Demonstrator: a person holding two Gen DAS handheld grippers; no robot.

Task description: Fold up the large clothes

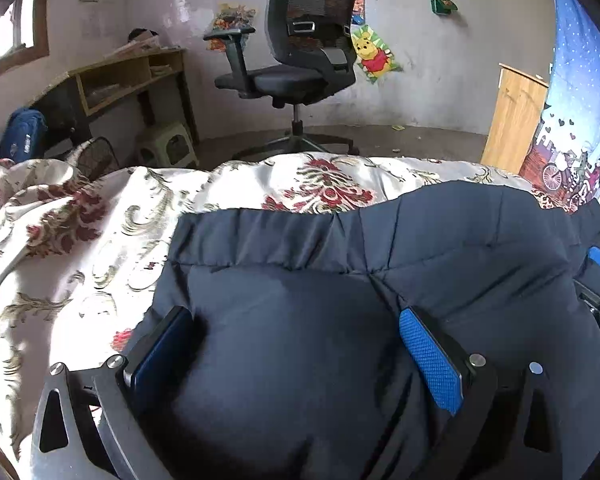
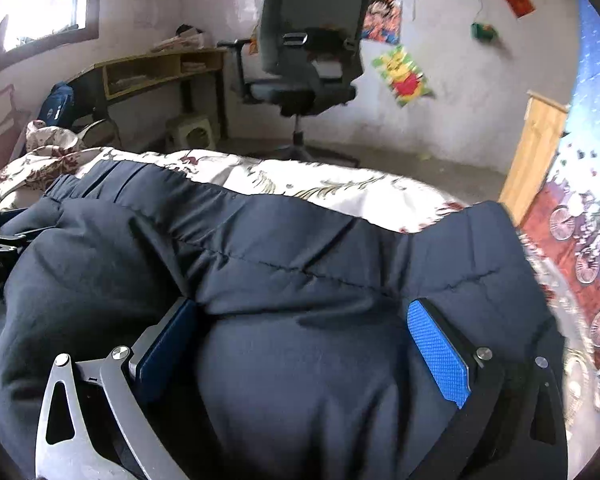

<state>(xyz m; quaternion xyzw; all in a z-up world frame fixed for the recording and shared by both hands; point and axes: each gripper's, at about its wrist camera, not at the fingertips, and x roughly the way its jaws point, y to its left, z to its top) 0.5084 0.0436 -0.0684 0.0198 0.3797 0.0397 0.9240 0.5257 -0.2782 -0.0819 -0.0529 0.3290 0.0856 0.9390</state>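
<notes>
- Dark navy garment (image 1: pixel 300 280): lies on the floral-covered bed (image 1: pixel 80 240), bunched between and ahead of both tongs.
- Left tongs (image 1: pixel 296 344): spread wide, fabric bulging between the pads, not pinched.
- Right tongs (image 2: pixel 304 340): likewise spread over a padded fold.
- Handling, judged: soft, bulky, light, somewhat slippery; best gripped at the gathered hem band (image 1: pixel 268 236) ahead.
- No legible writing.

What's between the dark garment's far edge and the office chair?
In both views: floral bedspread, then bare floor up to the office chair beyond the dark garment.
</notes>
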